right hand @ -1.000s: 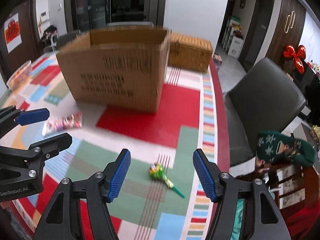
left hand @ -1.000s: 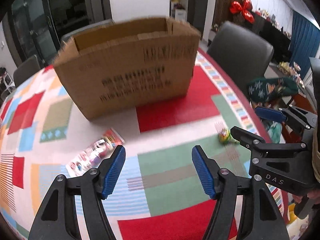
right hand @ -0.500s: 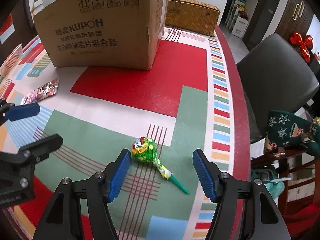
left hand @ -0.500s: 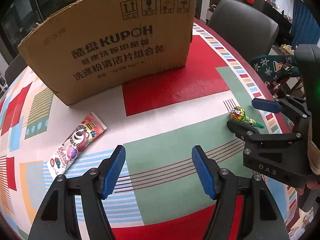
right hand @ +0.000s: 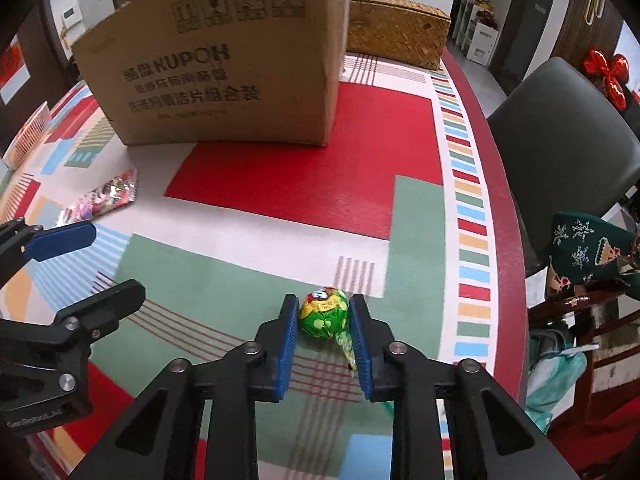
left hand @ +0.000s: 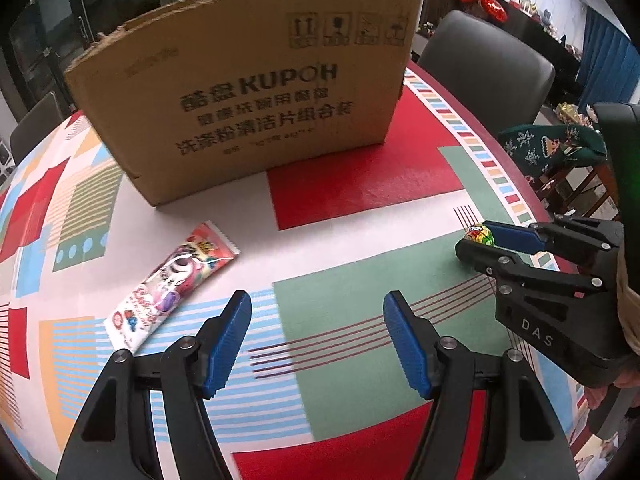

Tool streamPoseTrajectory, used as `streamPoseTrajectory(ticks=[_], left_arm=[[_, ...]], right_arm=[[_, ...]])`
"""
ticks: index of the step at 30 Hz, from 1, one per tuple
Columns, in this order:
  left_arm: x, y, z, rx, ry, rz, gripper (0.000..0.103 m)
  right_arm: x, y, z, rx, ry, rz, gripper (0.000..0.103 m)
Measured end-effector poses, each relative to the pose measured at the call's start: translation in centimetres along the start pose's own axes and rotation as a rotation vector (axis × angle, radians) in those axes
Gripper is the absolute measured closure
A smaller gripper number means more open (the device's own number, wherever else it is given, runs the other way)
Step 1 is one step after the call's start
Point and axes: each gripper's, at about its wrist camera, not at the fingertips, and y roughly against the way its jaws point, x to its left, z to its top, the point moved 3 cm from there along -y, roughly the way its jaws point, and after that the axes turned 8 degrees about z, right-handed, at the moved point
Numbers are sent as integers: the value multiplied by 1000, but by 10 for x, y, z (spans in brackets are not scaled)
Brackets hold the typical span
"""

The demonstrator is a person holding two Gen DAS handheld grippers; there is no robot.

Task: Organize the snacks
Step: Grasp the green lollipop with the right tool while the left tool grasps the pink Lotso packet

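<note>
A green-wrapped lollipop lies on the patterned tablecloth, and my right gripper is shut on its head at table level. It also shows in the left wrist view between the right gripper's fingers. A pink snack packet lies flat to the left of my left gripper, which is open and empty above the table. The packet also shows in the right wrist view. A large cardboard box stands behind both; its inside is hidden.
A woven basket sits behind the box at the far table edge. A dark chair stands at the right of the round table's rim. A green patterned cloth lies on a wooden chair beside it.
My right gripper has lowered onto the lollipop and closed on its head. Both grippers have moved down and closer to the table; the left has stayed open.
</note>
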Motion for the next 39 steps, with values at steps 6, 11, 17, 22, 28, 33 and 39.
streamPoseTrajectory(ticks=[6, 11, 17, 22, 28, 33, 39], left_arm=[[28, 12, -7, -46, -12, -11, 35], [62, 20, -16, -89, -53, 26, 35], [91, 14, -22, -92, -99, 34, 35], [102, -6, -15, -57, -146, 14, 35], [102, -35, -2, -23, -157, 15, 35], [96, -50, 5, -21, -169, 20, 35], [93, -57, 9, -18, -128, -33, 55]], right_arm=[[32, 13, 2, -39, -24, 39, 77], [68, 14, 5, -42, -26, 97, 77], [112, 8, 12, -53, -2, 125, 77], [126, -5, 19, -48, -39, 135, 77], [126, -21, 30, -38, -79, 124, 77], [119, -29, 37, -35, -106, 118, 77], [111, -34, 39, -29, -124, 114, 77]])
